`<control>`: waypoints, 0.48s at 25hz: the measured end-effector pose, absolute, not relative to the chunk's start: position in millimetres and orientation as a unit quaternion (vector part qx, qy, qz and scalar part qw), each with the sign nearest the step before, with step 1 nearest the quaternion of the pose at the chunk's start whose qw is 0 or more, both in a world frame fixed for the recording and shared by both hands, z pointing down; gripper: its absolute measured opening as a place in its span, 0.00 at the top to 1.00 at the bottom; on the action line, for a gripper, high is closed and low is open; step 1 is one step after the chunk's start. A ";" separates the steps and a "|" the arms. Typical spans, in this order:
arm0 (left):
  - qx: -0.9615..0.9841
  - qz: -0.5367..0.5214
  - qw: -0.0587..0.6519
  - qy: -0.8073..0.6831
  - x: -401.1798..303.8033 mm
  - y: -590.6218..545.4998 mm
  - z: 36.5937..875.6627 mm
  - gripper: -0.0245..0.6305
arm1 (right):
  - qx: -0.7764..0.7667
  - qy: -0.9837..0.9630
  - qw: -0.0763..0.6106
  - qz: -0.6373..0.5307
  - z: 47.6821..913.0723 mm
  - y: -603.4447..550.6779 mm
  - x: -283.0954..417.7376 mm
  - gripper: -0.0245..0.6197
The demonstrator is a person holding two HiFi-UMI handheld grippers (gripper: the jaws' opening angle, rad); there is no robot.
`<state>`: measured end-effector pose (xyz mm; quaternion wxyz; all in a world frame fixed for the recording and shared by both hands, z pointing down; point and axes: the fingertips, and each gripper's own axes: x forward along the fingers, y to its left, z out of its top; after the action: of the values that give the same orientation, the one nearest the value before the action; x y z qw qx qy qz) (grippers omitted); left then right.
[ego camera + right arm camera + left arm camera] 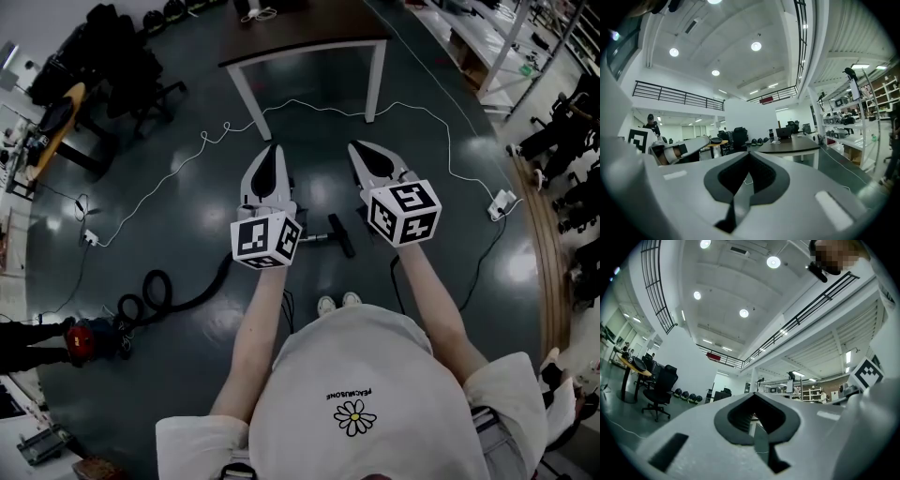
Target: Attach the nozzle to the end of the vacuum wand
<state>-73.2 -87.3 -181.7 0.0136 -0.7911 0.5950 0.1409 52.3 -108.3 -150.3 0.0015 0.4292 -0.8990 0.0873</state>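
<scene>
- Head view: my white left gripper [271, 159] and white right gripper [364, 155] are held side by side above the dark glossy floor [187, 206], touching nothing.
- The short black nozzle bar [340, 234] lies on the floor in front of the person's white shoes [337, 302], at the end of the thin grey vacuum wand [314, 238]; I can't tell whether they are joined.
- A thick black looped hose [159, 289] runs left to the red vacuum body [82, 337].
- A dark-topped table with white legs [309, 45] stands beyond.
- Left gripper view: the left gripper [754, 395] has its jaws together with nothing between them, and a black office chair [658, 390] is far left.
- Right gripper view: the right gripper [749, 153] has its jaws together and empty, and the same table [792, 143] is ahead.
</scene>
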 end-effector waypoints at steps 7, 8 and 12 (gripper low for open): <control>-0.794 0.132 0.020 0.593 -80.6 -87.2 -179.3 0.96 | 0.426 -0.901 0.008 0.082 -150.4 -106.4 42.0 0.95; -0.794 0.132 0.018 0.594 -82.3 -87.3 -177.9 0.96 | 0.426 -0.901 0.009 0.081 -150.4 -105.6 40.4 0.95; -0.791 0.141 0.013 0.595 -87.8 -88.3 -175.0 0.96 | 0.424 -0.903 0.011 0.071 -151.6 -101.7 35.8 0.95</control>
<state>-87.8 -88.3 -175.0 0.0126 -0.7914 0.5948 0.1406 35.8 -101.7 -151.6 0.0107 0.4244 -0.9027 0.0706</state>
